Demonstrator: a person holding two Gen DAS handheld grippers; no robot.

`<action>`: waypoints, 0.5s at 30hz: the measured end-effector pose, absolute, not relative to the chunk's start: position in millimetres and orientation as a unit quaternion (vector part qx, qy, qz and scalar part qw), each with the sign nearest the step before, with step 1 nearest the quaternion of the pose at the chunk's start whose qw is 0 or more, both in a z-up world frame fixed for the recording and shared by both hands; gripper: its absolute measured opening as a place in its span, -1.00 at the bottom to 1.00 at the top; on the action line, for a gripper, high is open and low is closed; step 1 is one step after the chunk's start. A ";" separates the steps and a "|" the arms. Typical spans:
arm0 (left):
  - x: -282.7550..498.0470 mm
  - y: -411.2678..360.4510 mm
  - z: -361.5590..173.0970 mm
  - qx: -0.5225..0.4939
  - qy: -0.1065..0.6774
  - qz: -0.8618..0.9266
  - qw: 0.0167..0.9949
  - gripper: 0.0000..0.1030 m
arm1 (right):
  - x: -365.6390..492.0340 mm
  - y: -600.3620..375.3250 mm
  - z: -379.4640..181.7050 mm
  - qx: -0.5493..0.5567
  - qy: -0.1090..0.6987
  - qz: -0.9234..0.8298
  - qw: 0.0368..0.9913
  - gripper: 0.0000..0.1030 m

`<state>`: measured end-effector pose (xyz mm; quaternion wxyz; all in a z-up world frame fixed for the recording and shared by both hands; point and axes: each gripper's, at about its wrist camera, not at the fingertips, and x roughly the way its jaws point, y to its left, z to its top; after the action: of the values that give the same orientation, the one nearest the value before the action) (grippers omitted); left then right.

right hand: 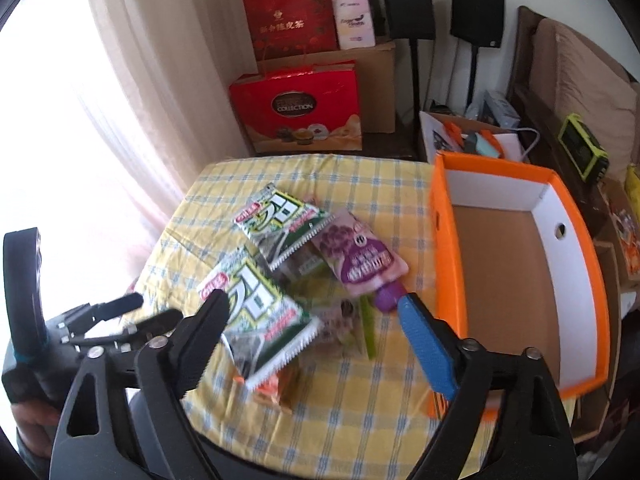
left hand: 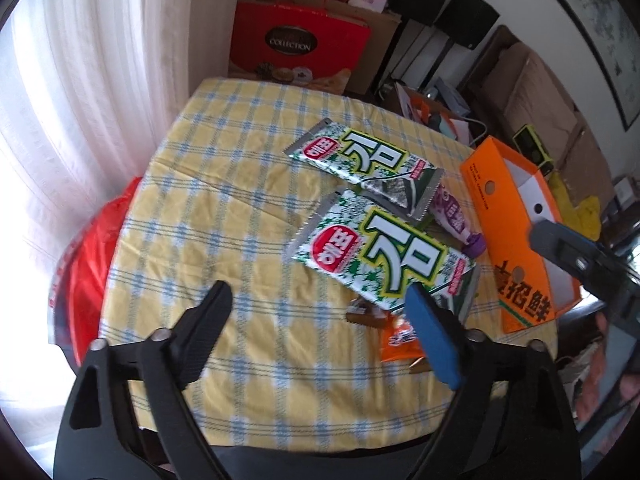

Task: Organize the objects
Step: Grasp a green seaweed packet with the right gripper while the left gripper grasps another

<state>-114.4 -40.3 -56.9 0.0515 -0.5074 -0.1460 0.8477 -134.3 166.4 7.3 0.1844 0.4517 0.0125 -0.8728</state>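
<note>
Two green-and-white seaweed packets lie overlapping on the yellow checked tablecloth [left hand: 208, 208], the nearer one [left hand: 384, 256] [right hand: 260, 316] in front of the farther one [left hand: 368, 164] [right hand: 280, 220]. A purple spout pouch [right hand: 356, 256] [left hand: 456, 216] lies beside them, near the orange box [right hand: 448, 260] [left hand: 516, 240], whose brown floor is bare. An orange snack packet [left hand: 400, 340] [right hand: 272, 390] peeks out from under the nearer packet. My left gripper [left hand: 318, 294] [right hand: 154, 309] hangs open over the cloth, left of the pile. My right gripper [right hand: 312, 302] is open above the nearer packet, with nothing between its pads.
A green stick-shaped packet [right hand: 368, 332] and a clear wrapper lie in the pile. Red gift boxes [right hand: 300, 108] and cartons stand behind the table by the curtain [right hand: 132, 80]. A red plastic bag [left hand: 88, 256] hangs off the table's left edge. A sofa and clutter lie to the right.
</note>
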 end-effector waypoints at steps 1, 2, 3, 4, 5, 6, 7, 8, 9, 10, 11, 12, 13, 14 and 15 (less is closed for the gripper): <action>-116.6 -40.0 -57.5 -0.509 -0.153 0.845 0.052 0.76 | -141.8 164.1 7.0 0.454 0.021 -0.872 0.183 0.81; -119.5 -40.0 -58.7 -0.513 -0.163 0.842 0.052 0.76 | -151.1 160.2 7.1 0.454 0.035 -0.872 0.182 0.81; -120.8 -40.3 -60.2 -0.514 -0.169 0.839 0.053 0.76 | -158.1 157.0 7.1 0.454 0.045 -0.871 0.181 0.81; -122.5 -40.5 -61.6 -0.516 -0.177 0.836 0.055 0.76 | -168.9 151.2 7.8 0.453 0.062 -0.870 0.181 0.81; -124.0 -40.8 -63.5 -0.519 -0.187 0.832 0.058 0.76 | -175.3 148.3 6.7 0.453 0.071 -0.869 0.183 0.81; -125.1 -40.8 -65.0 -0.522 -0.193 0.829 0.059 0.76 | -181.7 144.4 6.2 0.453 0.080 -0.868 0.186 0.81; -126.0 -40.4 -66.5 -0.524 -0.197 0.826 0.060 0.76 | -189.2 140.0 5.2 0.455 0.088 -0.865 0.192 0.82; -126.8 -40.1 -68.4 -0.527 -0.200 0.824 0.061 0.76 | -198.2 134.9 3.6 0.458 0.096 -0.861 0.200 0.82; -127.4 -40.1 -69.8 -0.529 -0.201 0.822 0.061 0.76 | -203.5 131.2 1.9 0.461 0.101 -0.858 0.205 0.82; -127.7 -40.0 -70.8 -0.531 -0.202 0.821 0.062 0.76 | -211.0 125.9 0.0 0.465 0.109 -0.853 0.212 0.82; -127.4 -40.6 -72.0 -0.531 -0.204 0.820 0.061 0.76 | -217.6 119.5 -2.2 0.468 0.121 -0.848 0.217 0.82; -126.7 -41.7 -72.9 -0.531 -0.204 0.820 0.060 0.76 | -221.7 114.3 -3.7 0.469 0.130 -0.845 0.221 0.81; -126.0 -42.9 -73.7 -0.530 -0.203 0.821 0.059 0.76 | -225.4 108.3 -5.5 0.472 0.140 -0.841 0.227 0.81; -125.1 -43.9 -74.4 -0.530 -0.202 0.821 0.056 0.76 | -230.5 101.0 -8.6 0.477 0.149 -0.834 0.234 0.82; -124.3 -45.1 -75.4 -0.532 -0.200 0.821 0.053 0.76 | -234.9 96.5 -11.6 0.482 0.155 -0.828 0.240 0.82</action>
<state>-124.3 -45.1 -75.4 0.0532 -0.5317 -0.2004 0.8212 -234.9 96.5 -11.6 0.2399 0.4820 0.1548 -0.8283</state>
